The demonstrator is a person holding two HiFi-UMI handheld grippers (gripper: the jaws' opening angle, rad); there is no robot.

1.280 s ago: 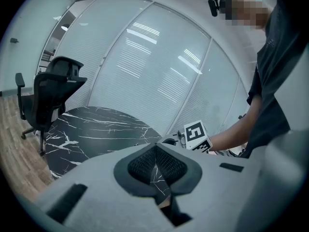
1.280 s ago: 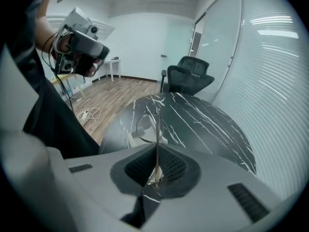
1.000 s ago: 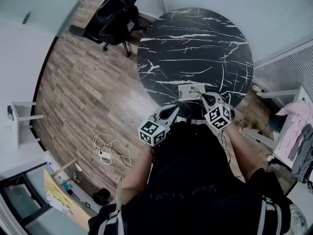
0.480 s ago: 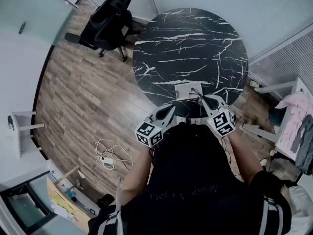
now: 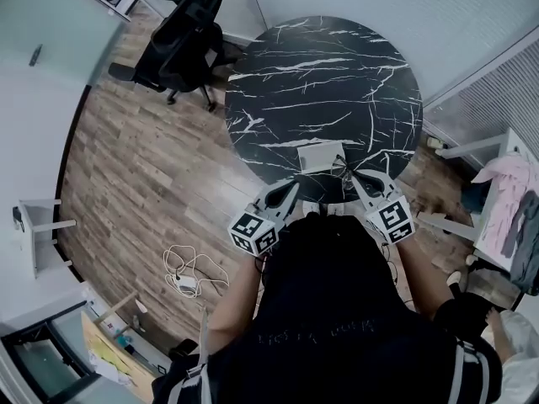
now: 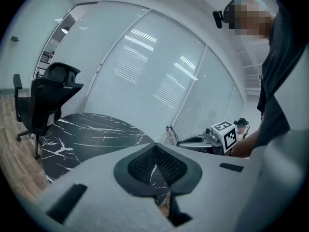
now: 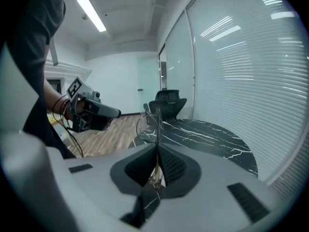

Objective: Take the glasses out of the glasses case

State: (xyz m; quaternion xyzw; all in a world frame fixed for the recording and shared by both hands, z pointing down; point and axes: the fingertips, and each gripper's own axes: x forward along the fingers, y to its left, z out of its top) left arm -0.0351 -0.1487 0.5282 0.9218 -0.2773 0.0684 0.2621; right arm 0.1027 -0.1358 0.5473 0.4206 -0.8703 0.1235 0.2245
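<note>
Head view: a round black surface [image 5: 324,82] with white veins stands on a wood floor. The glasses case [image 5: 321,155], pale and rectangular, lies on the surface close to the edge nearest the person; I cannot tell if it is open. The right gripper [image 5: 352,175] reaches over this same edge. The thin glasses [image 5: 340,167] show at its tip, just beside the case's corner. The left gripper [image 5: 290,188] is also at this edge of the surface, near the case but apart from it. A black office chair [image 5: 181,45] stands at the far side of the surface. A white cable [image 5: 189,263] lies on the floor, well apart from the surface.

Left gripper view: the fingers [image 6: 140,166] are pressed together and there is nothing between them. Behind them is the surface [image 6: 87,129], with the chair [image 6: 48,95] beside it. The right gripper's marker cube [image 6: 227,134] shows over the near edge of the surface, with the wire frame of the glasses [image 6: 169,131] in front of it.

Right gripper view: the fingers [image 7: 171,166] are closed on the glasses [image 7: 147,122]. A thin part of the frame goes down between the pads, and a round rim stands above the fingertips, clear of the surface [image 7: 212,137]. The left gripper [image 7: 94,111] is beside the surface, with the floor behind it.
</note>
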